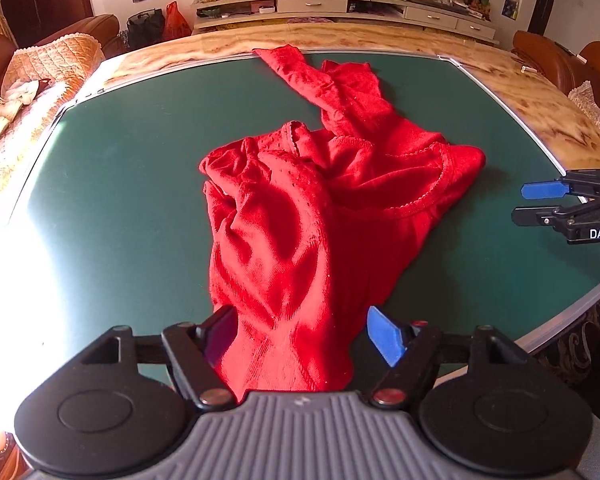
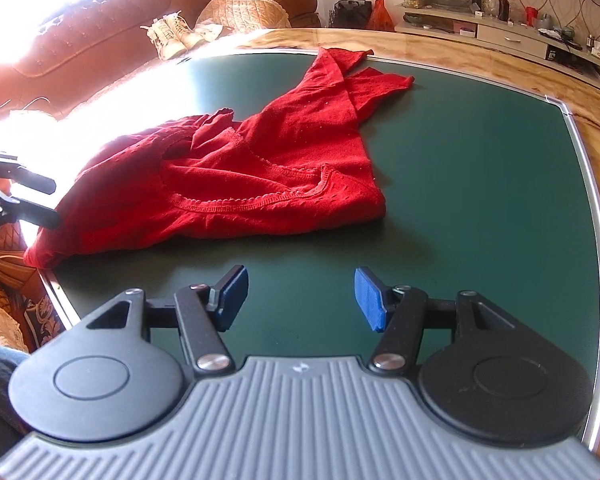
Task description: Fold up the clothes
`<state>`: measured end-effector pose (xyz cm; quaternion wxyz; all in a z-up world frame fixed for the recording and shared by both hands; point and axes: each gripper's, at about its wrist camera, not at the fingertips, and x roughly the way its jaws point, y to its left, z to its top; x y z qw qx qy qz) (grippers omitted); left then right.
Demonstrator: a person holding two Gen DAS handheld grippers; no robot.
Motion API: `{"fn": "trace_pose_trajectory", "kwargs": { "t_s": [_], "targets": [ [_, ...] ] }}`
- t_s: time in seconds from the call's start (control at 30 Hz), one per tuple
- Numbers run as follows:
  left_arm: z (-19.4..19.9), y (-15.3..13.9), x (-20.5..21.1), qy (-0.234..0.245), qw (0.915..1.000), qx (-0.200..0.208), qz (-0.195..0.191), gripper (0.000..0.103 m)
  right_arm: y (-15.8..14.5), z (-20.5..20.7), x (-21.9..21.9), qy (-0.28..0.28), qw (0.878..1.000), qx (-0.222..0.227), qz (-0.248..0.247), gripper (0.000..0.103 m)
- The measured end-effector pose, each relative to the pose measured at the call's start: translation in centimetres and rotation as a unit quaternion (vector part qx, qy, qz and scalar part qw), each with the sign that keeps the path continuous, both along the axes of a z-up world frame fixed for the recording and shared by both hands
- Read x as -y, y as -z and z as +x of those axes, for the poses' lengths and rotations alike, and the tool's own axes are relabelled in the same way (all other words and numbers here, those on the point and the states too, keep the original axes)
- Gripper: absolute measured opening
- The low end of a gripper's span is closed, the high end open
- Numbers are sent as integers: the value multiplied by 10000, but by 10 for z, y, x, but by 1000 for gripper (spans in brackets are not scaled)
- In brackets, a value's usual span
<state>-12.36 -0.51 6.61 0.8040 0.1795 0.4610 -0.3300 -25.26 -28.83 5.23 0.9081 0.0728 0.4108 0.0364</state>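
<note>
Clearly the folding has hardly begun. A red knitted garment lies crumpled on the green surface of the bench, filling the middle of the left wrist view and the upper left and centre of the right wrist view. Its body is bunched into ridges, its neckline gapes open, and one sleeve trails to the far edge at the top of the frame, where it reaches the marbled border. No neat fold, flat panel or squared edge can be seen anywhere, so by this judgement the spreading, smoothing and every fold are still to be done.

At the bottom of the left wrist view the left claw stands open, with the near end of the garment lying between its jaws; the blue pad on the right is clear of the cloth, while the dark one on the left sits right at its edge, so the cloth does not look pinched. The right claw is open too, at the bottom centre of its own view, over bare green surface with nothing between its pads and well apart from the garment.

As for writing, only the white letters "DAS" can be read, on the side of the right claw at the right edge of the left wrist view. Labels on the bottles and boxes along the far shelf are too small to make out.
</note>
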Motion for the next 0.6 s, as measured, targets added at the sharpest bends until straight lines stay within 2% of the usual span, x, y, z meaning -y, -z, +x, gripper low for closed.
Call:
{"fn": "trace_pose_trajectory", "kwargs": {
  "t_s": [0.17,0.33,0.6],
  "targets": [
    [2,-6,-4,-28,10000,3,-57,81,-1,1,-1,-133,9999,19,-44,67],
    [8,-11,-3,29,10000,68,0,83,-10,3,2,-632,9964,199,-524,67],
    [32,-22,6,513,9984,220,73,85,-28,21,17,-1578,9764,609,-1342,67]
  ]
}}
